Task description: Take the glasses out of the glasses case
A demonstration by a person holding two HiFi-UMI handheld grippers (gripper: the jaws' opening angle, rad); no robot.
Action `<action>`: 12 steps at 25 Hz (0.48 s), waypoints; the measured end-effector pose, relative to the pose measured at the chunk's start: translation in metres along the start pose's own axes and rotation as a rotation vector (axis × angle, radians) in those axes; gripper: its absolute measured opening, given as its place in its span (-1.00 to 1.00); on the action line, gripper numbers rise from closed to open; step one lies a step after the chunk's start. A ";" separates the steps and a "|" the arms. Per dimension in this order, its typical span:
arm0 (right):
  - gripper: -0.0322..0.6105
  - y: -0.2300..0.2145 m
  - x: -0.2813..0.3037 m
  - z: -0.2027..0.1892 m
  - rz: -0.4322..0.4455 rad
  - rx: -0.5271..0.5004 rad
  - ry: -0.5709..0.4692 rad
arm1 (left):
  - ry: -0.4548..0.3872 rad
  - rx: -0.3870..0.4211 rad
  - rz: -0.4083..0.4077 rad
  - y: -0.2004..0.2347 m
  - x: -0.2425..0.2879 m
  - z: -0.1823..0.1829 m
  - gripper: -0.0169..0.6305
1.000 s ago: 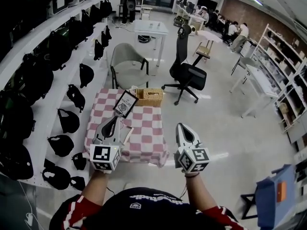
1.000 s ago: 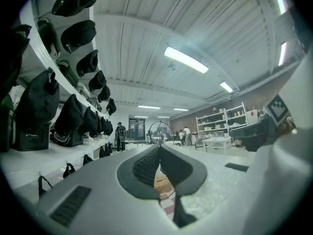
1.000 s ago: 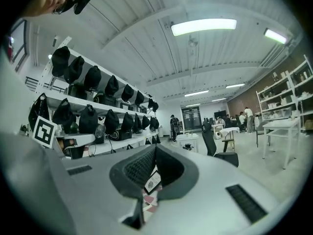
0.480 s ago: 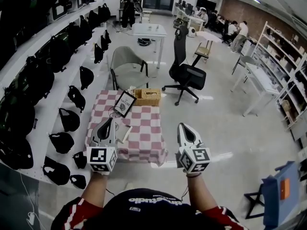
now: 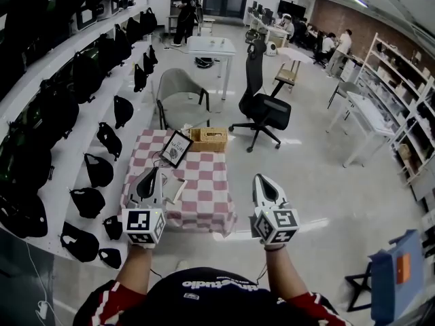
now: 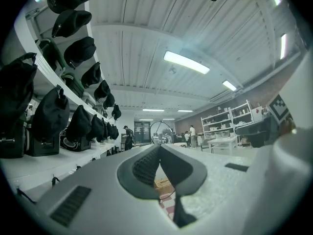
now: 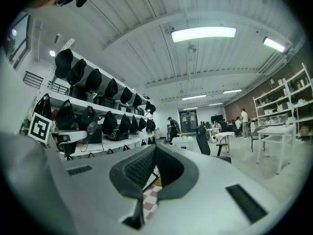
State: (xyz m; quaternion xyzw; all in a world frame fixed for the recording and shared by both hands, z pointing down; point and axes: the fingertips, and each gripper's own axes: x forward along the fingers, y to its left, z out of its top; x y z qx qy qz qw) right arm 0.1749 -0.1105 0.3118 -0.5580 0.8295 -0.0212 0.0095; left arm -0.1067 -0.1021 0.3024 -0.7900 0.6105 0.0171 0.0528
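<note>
A small table under a pink-and-white checked cloth [image 5: 204, 189] stands below and ahead of me. A pale oblong thing [image 5: 179, 189] lies on its left side, too small to tell whether it is the glasses case. No glasses show. My left gripper [image 5: 152, 171] hangs in the air over the table's left edge, jaws closed together with nothing between them [image 6: 159, 149]. Over the front right corner, my right gripper [image 5: 260, 178] is held the same way, shut and empty [image 7: 155, 149]. Both point up and away from the table.
A wicker box [image 5: 209, 139] and a propped framed card [image 5: 177, 148] sit at the table's far end. Shelves of black bags [image 5: 68, 107] run along the left. A grey armchair [image 5: 180, 94] and a black office chair [image 5: 265, 104] stand beyond the table.
Both grippers stay shut and almost still. The left one has sunk slightly, and the whole view has shifted a little.
</note>
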 end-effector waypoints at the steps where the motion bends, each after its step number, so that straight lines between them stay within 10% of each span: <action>1: -0.89 0.001 0.001 0.000 0.001 -0.001 0.001 | 0.000 -0.002 0.000 0.001 0.000 0.000 -0.91; 12: -0.89 0.005 0.009 -0.004 0.009 -0.001 0.012 | 0.004 -0.010 0.004 0.007 0.001 -0.006 -0.91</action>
